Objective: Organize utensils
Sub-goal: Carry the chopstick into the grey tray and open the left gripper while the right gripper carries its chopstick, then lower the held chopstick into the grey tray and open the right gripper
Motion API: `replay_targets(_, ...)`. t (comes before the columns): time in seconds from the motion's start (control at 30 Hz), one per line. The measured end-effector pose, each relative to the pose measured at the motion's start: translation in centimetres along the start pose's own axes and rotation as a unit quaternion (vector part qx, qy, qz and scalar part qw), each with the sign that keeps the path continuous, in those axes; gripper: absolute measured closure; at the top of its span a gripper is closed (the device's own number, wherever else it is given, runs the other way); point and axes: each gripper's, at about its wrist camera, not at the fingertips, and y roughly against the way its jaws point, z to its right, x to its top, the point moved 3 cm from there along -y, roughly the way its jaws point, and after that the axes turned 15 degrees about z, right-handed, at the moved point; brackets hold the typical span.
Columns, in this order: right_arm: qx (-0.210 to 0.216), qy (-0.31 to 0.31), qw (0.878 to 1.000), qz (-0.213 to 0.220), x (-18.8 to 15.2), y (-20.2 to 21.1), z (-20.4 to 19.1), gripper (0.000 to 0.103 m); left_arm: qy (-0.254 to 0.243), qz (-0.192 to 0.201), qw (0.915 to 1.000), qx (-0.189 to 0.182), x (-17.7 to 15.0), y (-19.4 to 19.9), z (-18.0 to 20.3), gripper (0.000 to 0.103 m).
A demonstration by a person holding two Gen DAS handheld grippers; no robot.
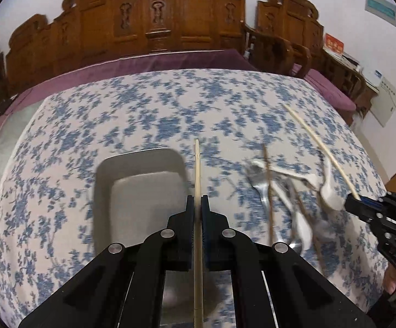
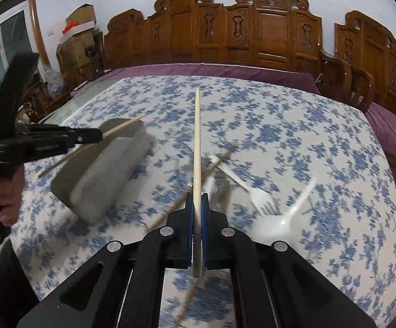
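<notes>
the left gripper (image 1: 197,201) is clamped on a pale chopstick (image 1: 197,164), which runs straight out past the pads and back between the black arms, above the right edge of a grey metal tray (image 1: 140,169) sitting on the blue floral tablecloth (image 1: 143,114). the right gripper (image 2: 197,199) is likewise clenched on a second pale chopstick (image 2: 197,142), its tip pointing toward the carved wooden bench (image 2: 252,35). below and beyond it, blurred on the cloth, lie a white plastic fork (image 2: 247,188), a white plastic spoon (image 2: 282,218), a metal fork (image 1: 260,186) and brown chopsticks (image 2: 219,161), loosely heaped to the tray's right. a person's hand (image 2: 9,199) grips the left tool's handle.
</notes>
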Motion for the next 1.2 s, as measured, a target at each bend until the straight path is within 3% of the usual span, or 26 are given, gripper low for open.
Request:
replay_targets(0.53, 0.048, -0.019, 0.999, -0.010, 1.4, -3.7, -8.3, 0.097, 0.037, -0.020, 0.9987, 0.029, -1.6, -1.9, -6.1, 0.097)
replay_targets(0.67, 0.054, -0.017, 0.998, -0.018, 1.3, -4.8, -10.1, 0.097, 0.041, -0.007, 0.9987, 0.029, -1.5, -0.5, -7.3, 0.086)
replay_targets(1.2, 0.050, -0.021, 0.998, -0.044, 0.4, -10.0, -16.0, 0.097, 0.031, 0.037, 0.9971, 0.058, -0.9, 6.0, -13.1, 0.085)
